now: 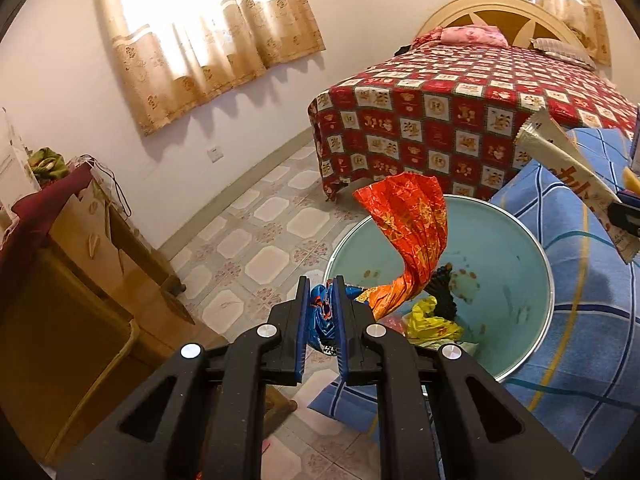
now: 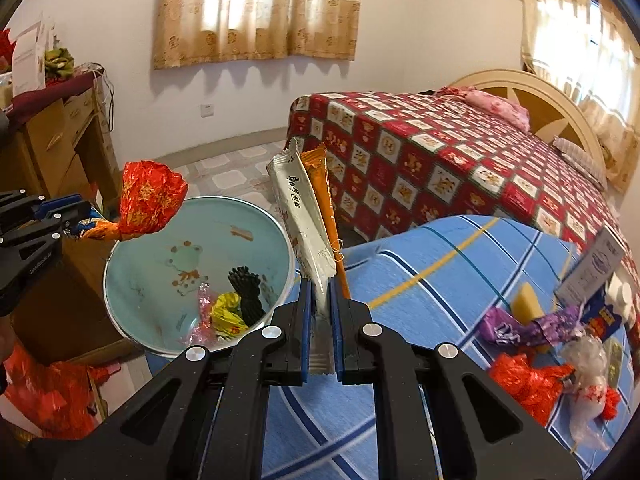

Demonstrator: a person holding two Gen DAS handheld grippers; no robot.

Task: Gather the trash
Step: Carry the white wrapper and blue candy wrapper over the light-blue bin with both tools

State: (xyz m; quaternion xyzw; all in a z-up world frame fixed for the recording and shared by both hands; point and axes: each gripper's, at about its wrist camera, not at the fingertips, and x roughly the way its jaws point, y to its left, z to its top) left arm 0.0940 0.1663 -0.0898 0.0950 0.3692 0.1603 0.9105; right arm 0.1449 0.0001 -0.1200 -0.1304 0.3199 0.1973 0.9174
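My left gripper (image 1: 320, 286) is shut on the blue twisted end of a red-orange foil wrapper (image 1: 408, 232), which stands up over the light-blue bin (image 1: 504, 248). In the right wrist view the same gripper (image 2: 82, 212) holds the foil wrapper (image 2: 148, 204) at the bin's (image 2: 136, 268) left rim. My right gripper (image 2: 320, 286) is shut on a long white snack wrapper (image 2: 298, 216) with an orange wrapper (image 2: 320, 192) behind it, just right of the bin. The white wrapper (image 1: 568, 168) also shows at the right of the left wrist view.
The bin holds a yellow wrapper (image 2: 228, 312), a black piece (image 2: 246, 284) and a pink wrapper (image 2: 202, 312). On the blue bedspread (image 2: 420, 264) lie a purple wrapper (image 2: 520, 328), red foil (image 2: 524, 380), clear plastic (image 2: 588, 380) and a yellow sponge (image 2: 528, 300). A wooden cabinet (image 1: 80, 280) stands left.
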